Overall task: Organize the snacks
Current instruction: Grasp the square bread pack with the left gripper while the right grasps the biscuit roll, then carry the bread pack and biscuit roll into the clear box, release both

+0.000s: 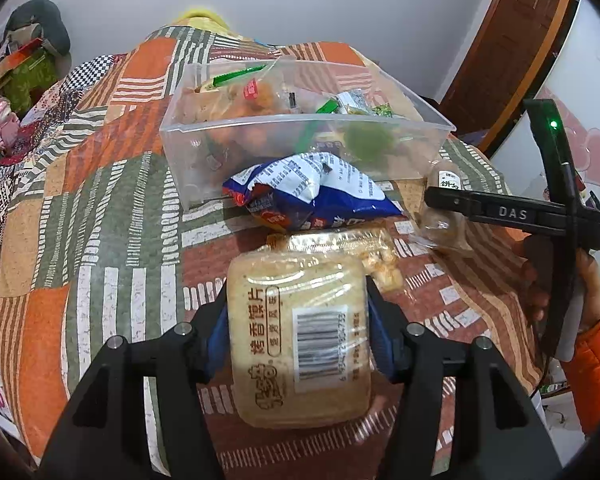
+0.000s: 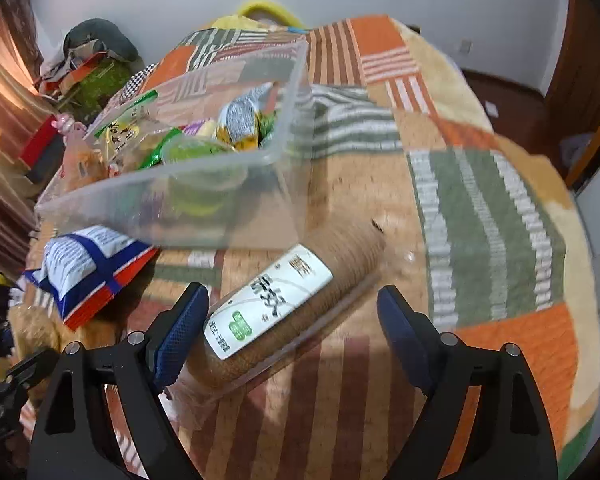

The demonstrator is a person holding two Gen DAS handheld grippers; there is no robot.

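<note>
Seen from the left wrist, the left gripper pinches a square pack of toasted bread slices, its blue pads pressed against the pack's two sides just above the patchwork-covered bed. Ahead lie a clear packet of small crackers and a blue-and-white snack bag, the latter touching the near wall of the clear plastic bin, which sits toward the bed's far edge. The bin already holds a jumble of wrapped snacks, among them green sachets and orange pieces. To the right, a person's hand in an orange sleeve carries the right gripper, which points at a biscuit roll. From the right wrist, that gripper stands spread wide, nothing clamped; the biscuit roll lies between its fingers, its long axis running diagonally from the left pad up and away to the right, the near end just beside that pad and well clear of the other. The bin rises just beyond, upper left, so the right gripper is plainly the nearer to the roll.
</note>
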